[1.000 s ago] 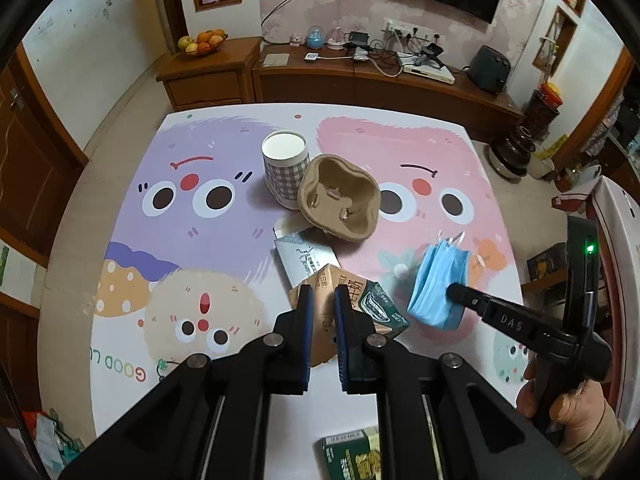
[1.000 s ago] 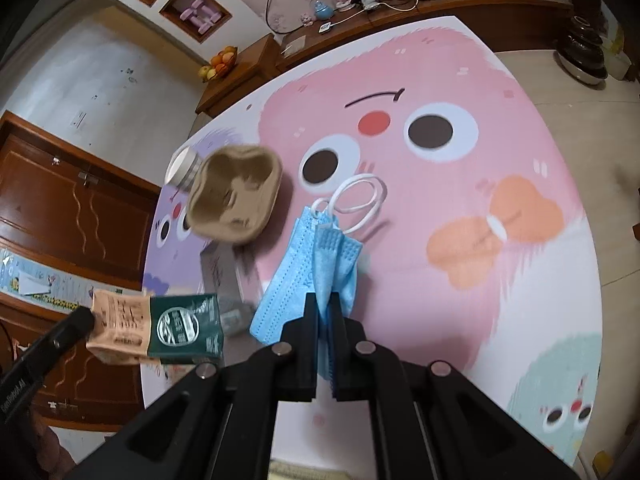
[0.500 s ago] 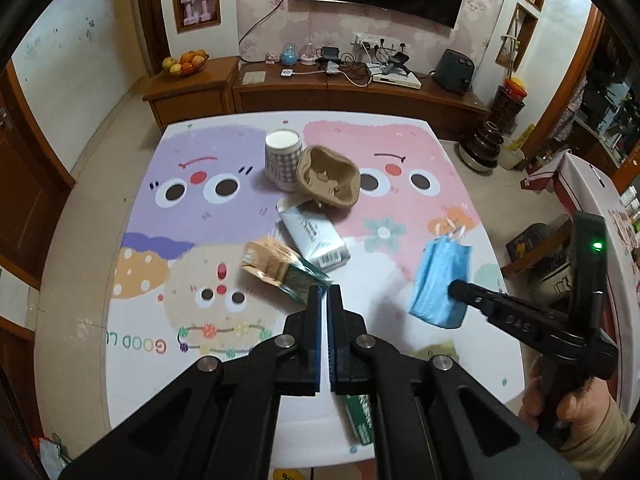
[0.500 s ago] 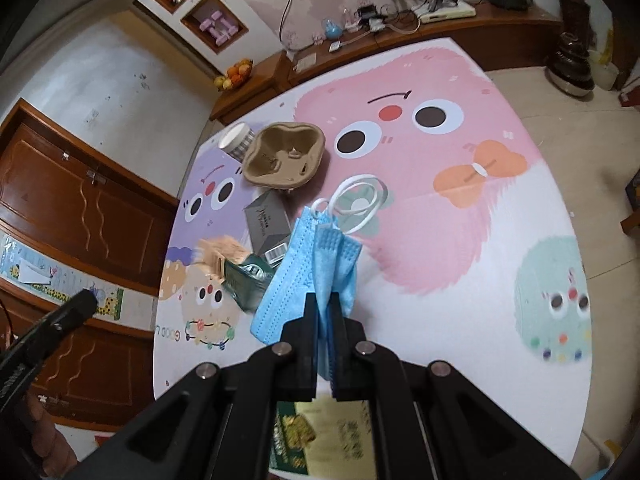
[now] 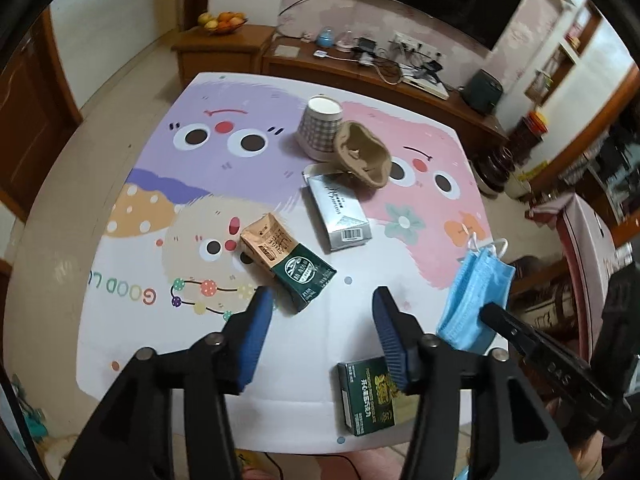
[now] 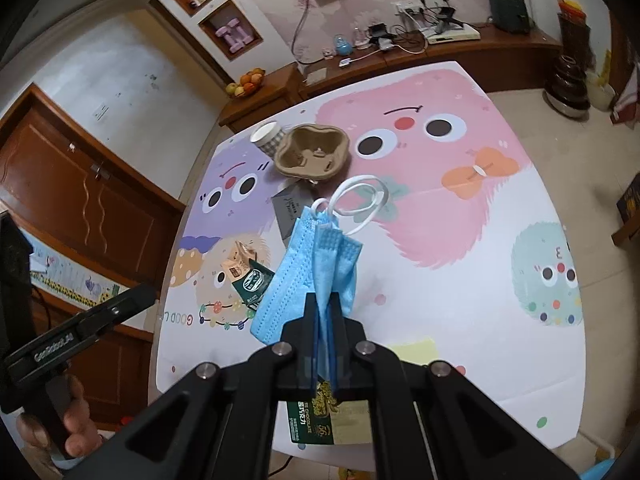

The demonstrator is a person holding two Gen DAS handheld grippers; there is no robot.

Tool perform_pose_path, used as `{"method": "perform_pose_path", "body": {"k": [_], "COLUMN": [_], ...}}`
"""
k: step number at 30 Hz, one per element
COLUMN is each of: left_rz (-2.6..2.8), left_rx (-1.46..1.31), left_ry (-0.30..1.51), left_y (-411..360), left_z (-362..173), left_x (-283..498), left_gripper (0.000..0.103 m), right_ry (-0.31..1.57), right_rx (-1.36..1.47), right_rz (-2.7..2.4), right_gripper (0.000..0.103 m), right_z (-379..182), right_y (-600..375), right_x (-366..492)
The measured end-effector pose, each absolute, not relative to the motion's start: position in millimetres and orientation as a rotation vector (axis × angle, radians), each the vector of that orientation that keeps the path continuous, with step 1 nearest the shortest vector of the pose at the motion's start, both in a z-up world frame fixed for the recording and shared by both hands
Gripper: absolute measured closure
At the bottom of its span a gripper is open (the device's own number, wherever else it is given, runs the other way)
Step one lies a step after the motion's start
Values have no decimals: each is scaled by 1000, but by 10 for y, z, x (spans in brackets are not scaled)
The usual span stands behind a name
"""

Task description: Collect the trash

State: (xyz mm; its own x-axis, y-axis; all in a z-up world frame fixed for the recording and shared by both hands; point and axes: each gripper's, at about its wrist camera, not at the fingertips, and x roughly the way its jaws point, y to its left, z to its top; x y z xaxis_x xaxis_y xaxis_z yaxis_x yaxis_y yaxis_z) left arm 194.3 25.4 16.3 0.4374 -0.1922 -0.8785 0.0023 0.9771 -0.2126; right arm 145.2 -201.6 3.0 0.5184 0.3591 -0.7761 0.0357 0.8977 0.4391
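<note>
Dropped since a second ago: carton [image 5: 286, 258] onto bench [image 5: 132, 332], left tongs [image 5: 320, 320] opening empty; right tongs [image 6: 325, 320] clamped mid-fold on soft, light mask [image 6: 308, 272].

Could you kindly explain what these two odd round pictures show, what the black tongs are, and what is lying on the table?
There is no robot here: a person holds a black two-finger gripper in each hand, and a wide-angle camera on each looks along its fingers. That is why both pictures look bent.

The left camera shows the left gripper; its blue-padded jaws are opening with nothing between them. The right camera shows the right gripper shut on a blue pleated face mask, lifted above the table.

On the cartoon-printed tablecloth lie the trash items: a crushed brown-and-green drink carton, a silver flat box, a brown pulp cup holder leaning by a checked paper cup, and a dark green chocolate box near the front edge.
</note>
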Motion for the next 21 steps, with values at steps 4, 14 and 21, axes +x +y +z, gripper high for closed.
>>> {"method": "perform_pose_path", "body": {"k": [4, 14, 21], "left_rz": [-66, 57, 172], "left_rx": [-259, -369, -424], "left_ry": [1135, 1185, 1234], "left_y": [294, 256, 294], "left_z": [22, -357, -670], "left_x": [2061, 2461, 2695], "left_gripper": [33, 28, 28], "right_ry": [1020, 1031, 1066], "right_rx": [402, 353, 328], "right_rz": [225, 277, 320], "right_gripper": [100, 100, 100], "right_z": [34, -53, -179], "right_y": [-1990, -2000, -1957], "right_x": [1547, 1968, 2350]}}
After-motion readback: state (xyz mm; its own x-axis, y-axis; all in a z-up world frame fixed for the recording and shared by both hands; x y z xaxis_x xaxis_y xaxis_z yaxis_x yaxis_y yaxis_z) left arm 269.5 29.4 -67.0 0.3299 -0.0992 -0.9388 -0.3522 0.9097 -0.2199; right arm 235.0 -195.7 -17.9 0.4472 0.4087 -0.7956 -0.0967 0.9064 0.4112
